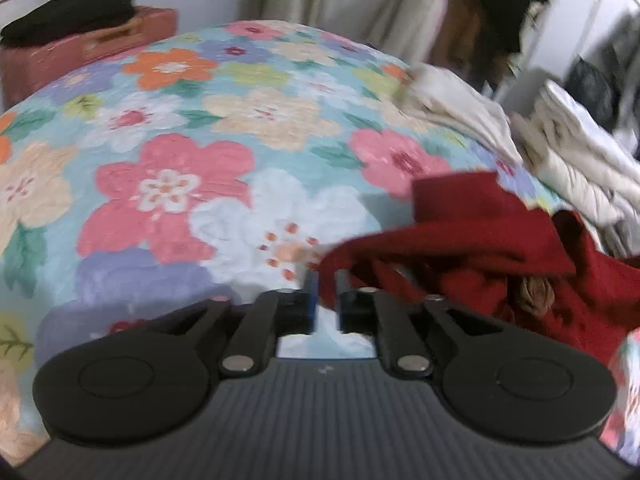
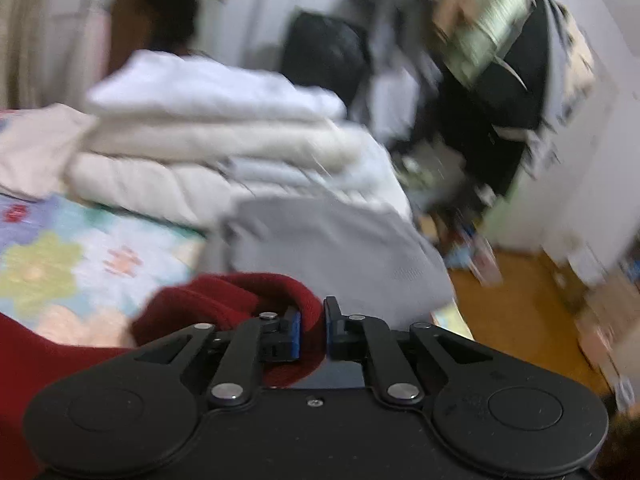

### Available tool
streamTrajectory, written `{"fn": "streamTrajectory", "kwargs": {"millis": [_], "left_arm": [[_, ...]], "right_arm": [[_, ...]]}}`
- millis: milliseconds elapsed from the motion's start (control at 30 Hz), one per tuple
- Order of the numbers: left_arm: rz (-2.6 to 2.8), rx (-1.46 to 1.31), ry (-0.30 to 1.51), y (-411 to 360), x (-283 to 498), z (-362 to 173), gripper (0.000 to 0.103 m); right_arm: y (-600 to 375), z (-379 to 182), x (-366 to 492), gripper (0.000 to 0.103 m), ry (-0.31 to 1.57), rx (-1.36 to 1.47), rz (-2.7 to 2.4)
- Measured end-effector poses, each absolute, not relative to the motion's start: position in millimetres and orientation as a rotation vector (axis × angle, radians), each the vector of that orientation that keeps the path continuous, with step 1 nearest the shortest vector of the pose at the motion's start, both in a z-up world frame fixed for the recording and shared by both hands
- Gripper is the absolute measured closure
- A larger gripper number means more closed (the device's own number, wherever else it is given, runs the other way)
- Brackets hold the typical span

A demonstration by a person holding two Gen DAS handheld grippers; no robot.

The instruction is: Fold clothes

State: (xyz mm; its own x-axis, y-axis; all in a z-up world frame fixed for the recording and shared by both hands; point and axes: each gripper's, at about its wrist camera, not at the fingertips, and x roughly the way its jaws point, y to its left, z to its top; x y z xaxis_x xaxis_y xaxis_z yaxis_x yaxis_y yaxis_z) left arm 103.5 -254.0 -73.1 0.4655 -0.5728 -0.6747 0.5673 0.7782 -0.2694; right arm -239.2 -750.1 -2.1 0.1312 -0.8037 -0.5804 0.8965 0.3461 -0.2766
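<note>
1. Red garment [image 1: 480, 240] lies bunched on the floral bedspread [image 1: 180, 128], toward the bed's right edge, not yet spread or folded.
2. My left tool [image 1: 327, 300]: jaws apart, a strip of red cloth runs into the gap. Pads don't look pressed on it; motion blur, so low confidence.
3. My right tool [image 2: 312, 332]: clamped on a thick rolled edge of the same garment; red fabric fills the gap between the blue pads.
4. Why two holds on one piece: probably to lift two edges and stretch it flat over open bedspread before the first fold.
5. Stack of folded cream and white clothes [image 2: 224, 136] sits at the bed's right side, with a grey piece [image 2: 332, 248] in front of it. Likely the finished pile, kept away from the working area.
6. Risk: the left hold is loose, so the cloth could slip out once pulled.
7. Progress: early on this garment.
</note>
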Motion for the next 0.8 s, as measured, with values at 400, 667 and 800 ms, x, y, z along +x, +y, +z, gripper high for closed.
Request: {"fn": "streamTrajectory", "kwargs": {"millis": [400,667,800], "left_arm": [[-0.819,0.042,0.907,-302,83,-94,0.049],[-0.780,-0.094,0.961,-307,93,-109,0.025],[-0.786,-0.196,0.950,-304,101,-114,0.048]], "right_arm": [[-712,-28,-245,0.069,0.853,0.064,-1.121],[-673,-13,-243,0.046,0.769,0.098,-1.142],[-637,-3,-238,0.044,0.670,0.071,-1.009]]}}
